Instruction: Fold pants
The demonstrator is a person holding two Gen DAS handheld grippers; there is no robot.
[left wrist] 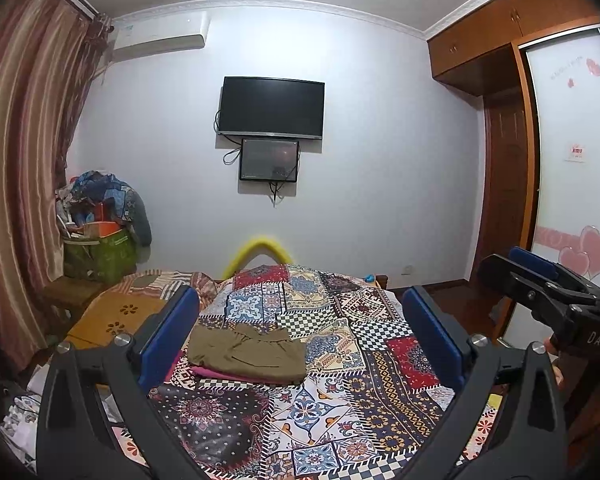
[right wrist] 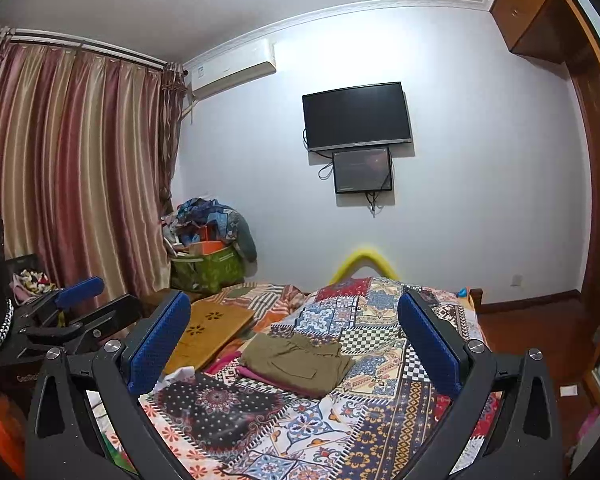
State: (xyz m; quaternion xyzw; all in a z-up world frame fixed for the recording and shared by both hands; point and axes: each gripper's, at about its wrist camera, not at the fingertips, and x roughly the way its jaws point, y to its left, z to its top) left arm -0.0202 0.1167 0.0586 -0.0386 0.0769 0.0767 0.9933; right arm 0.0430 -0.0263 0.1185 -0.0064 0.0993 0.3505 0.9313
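At the far left of the room hangs a striped curtain, and beside it a heap of bags and clothes sits in the corner under the air conditioner. Next along, lying on the left side of the bed, is a wooden board with flower cut-outs, and just right of it the olive pants rest on the patchwork bedspread, already gathered into a squat rectangle on top of something pink (only its edge shows, so I cannot tell what it is). The left gripper hangs above the near end of the bed with its blue pads wide apart and nothing between them; the right gripper is likewise spread and empty, each visible at the edge of the other's view. Above the pants, on the wall, are a television and a smaller screen, and at the far right stands a wooden wardrobe. The pants look light, soft and floppy, likely to sag and slide rather than hold a crease, so a pinch at two corners of one short edge seems the safest hold. The fold appears close to done, if not finished.
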